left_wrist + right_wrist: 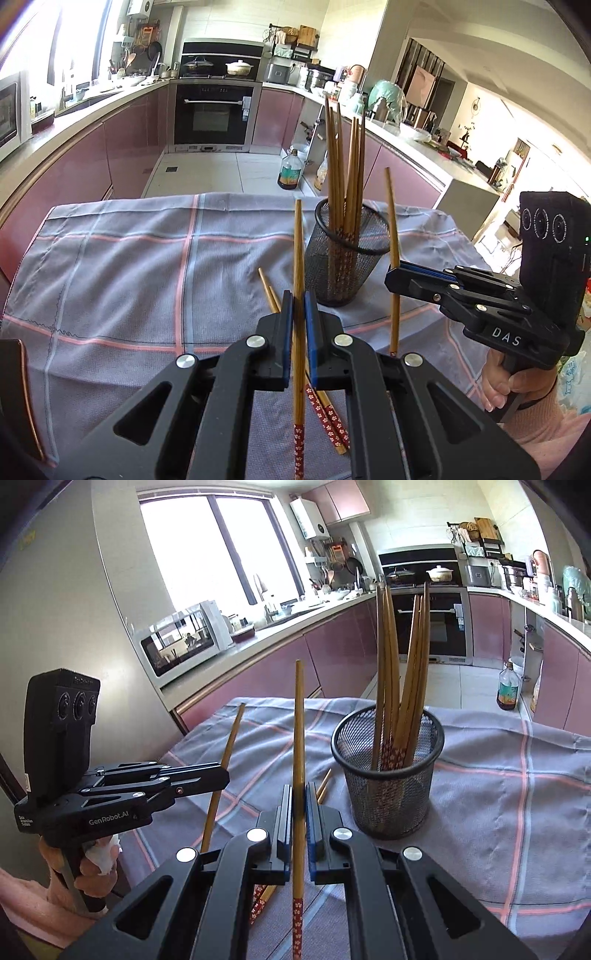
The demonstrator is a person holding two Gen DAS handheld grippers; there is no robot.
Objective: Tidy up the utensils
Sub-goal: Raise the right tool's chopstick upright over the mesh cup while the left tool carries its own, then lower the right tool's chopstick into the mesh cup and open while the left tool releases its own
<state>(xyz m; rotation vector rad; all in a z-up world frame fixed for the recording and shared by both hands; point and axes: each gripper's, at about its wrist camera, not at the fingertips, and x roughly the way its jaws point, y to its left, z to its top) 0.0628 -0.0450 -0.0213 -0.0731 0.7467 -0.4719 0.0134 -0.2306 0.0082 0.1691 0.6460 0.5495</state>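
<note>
Kitchen table under checked cloth (129,266) | left claw (298,306), right claw (298,801) each clamped mid-shaft on upright chopstick (297,258) | mesh cup (347,254) centre-right | light, stiff, slippery

Home kitchen, U-shaped. A built-in oven (212,112) is set in the far wall as landmark; a black hob with a lidded pot (239,67) is seen directly above it. Mauve-fronted cabinets (125,147) are run out from both sides of the oven under pale counters. A microwave (183,637) is placed on the counter left of the oven, below a window (207,550). A cooking-oil bottle (290,171) is stood on the tiled floor right of the oven.
</note>
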